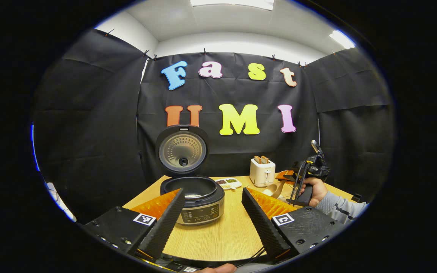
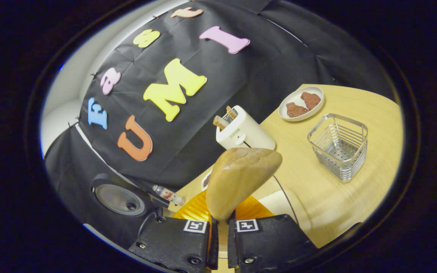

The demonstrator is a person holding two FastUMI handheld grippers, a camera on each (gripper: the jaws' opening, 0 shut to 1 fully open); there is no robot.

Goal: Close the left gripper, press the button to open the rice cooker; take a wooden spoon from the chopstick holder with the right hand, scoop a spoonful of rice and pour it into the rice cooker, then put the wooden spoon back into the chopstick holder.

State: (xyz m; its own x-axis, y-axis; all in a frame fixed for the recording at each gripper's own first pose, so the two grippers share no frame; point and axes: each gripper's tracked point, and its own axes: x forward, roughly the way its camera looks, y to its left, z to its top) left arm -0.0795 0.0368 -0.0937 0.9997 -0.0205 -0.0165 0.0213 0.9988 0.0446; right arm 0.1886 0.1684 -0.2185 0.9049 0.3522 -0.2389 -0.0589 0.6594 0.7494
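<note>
Rice cooker (image 1: 197,201) sitting on the wooden counter (image 1: 222,235), lid (image 1: 182,151) standing straight up and wide open, pot (image 1: 192,187) showing inside with something pale at the bottom. Left gripper (image 1: 212,218) low in front of the cooker, jaws spread wide apart, holding nothing, one finger lined up with the cooker's front and the other well off to the side. Right gripper (image 2: 221,227) with jaws pressed on the handle of the wooden spoon (image 2: 241,178), pinching it tight, spoon bowl pointing up and away, tipped over with its round back showing. Hard to tell if any rice in it. In the left gripper view, right gripper (image 1: 309,170) held up by a hand (image 1: 313,191) past the far side of the counter, near the white toaster (image 1: 262,172). Metal wire chopstick holder (image 2: 339,146) standing on the counter, well apart from the spoon. Little plate (image 2: 301,103) with two brown pieces behind the holder. Small tray (image 1: 228,183) with beans between cooker and toaster.
</note>
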